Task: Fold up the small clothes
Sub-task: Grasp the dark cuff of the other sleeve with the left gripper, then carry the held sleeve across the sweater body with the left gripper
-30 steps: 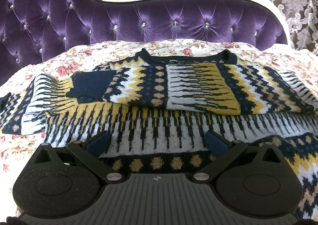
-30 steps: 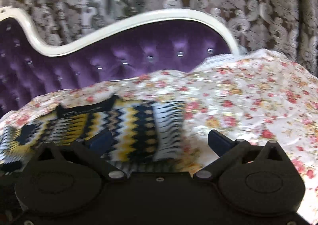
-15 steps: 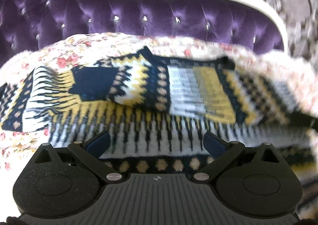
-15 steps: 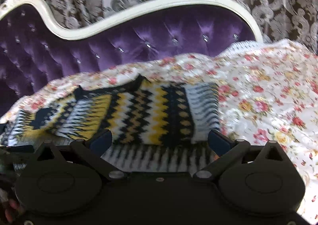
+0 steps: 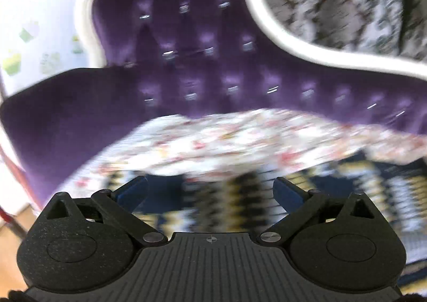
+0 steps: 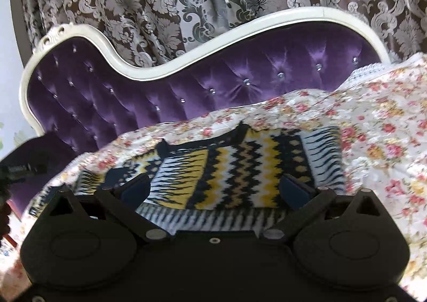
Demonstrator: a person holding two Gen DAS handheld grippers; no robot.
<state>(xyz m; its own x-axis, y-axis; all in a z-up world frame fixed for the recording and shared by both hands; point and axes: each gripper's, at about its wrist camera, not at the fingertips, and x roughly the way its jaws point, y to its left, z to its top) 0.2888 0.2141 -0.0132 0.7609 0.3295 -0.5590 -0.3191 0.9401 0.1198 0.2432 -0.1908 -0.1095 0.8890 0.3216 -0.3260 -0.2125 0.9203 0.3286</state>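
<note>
My sweater (image 6: 240, 168) is partly folded, more folds left; my left gripper (image 5: 210, 192) and right gripper (image 6: 214, 190) gape wide, holding nothing

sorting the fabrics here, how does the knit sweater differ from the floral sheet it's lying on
The sweater has bands of navy, yellow and white zigzags; the floral sheet is pale with scattered red and yellow roses. The sweater is a small piece with a sleeve folded across it; the sheet spreads wide across the purple sofa. The sweater looks thick and knitted, the sheet thin and smooth. Both lie fairly flat, and neither is gripped.
</note>
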